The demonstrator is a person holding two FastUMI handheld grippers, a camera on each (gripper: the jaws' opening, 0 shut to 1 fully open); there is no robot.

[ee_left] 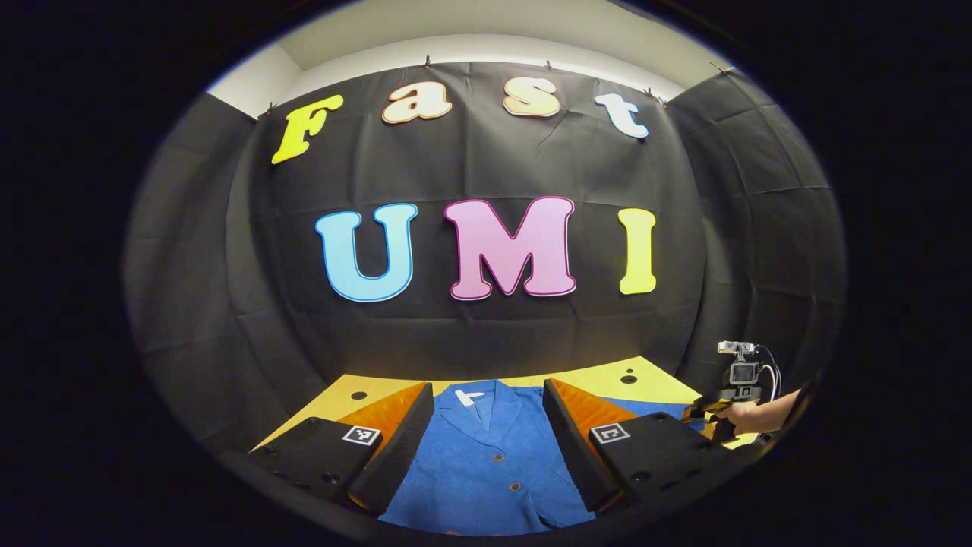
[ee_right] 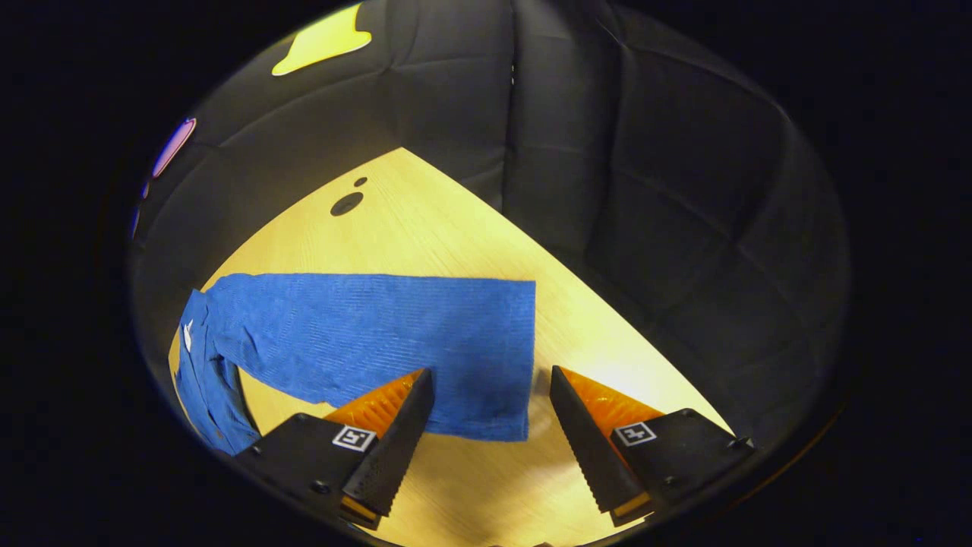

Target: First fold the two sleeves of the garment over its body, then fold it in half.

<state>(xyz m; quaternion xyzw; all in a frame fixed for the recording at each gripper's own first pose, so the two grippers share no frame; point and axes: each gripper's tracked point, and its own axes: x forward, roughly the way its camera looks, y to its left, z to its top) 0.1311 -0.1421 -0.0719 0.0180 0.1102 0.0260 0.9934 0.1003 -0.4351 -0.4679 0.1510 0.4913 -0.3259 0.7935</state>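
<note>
**A:** ok so the left gripper view first. any bins or boxes anywhere?

**B:** none that can be made out. There's a blue jacket (ee_left: pixel 490 463) lying flat on a yellowish wooden table (ee_left: pixel 600 376), collar toward the black cloth wall (ee_left: pixel 493 327), small white tag at the neck, buttons running down the front. The left gripper (ee_left: pixel 486 448) hangs over the jacket's chest with its fingers (ee_left: pixel 399 448) spread wide, one on each side of the button line, nothing between them. Can't tell if the tips touch the cloth

**A:** and the other hand?

**B:** far off at the right edge of that same view, a person's hand (ee_left: pixel 748 416) holds the right gripper (ee_left: pixel 702 410), with a small camera unit standing up on top of it and a cable looping off it. It sits low by the table's right side, near where the blue fabric runs out

**A:** right gripper view then?

**B:** that one looks down at the table (ee_right: pixel 425 220). The jacket's sleeve (ee_right: pixel 364 338) is stretched out straight and flat across the wood, cuff end at the right, body of the jacket (ee_right: pixel 205 380) bunched at the left edge. The right gripper (ee_right: pixel 490 441) is parted wide, pinching nothing, and the cuff's lower corner lies in the gap between its fingers (ee_right: pixel 391 448). Two dark round holes show in the tabletop farther back
</note>
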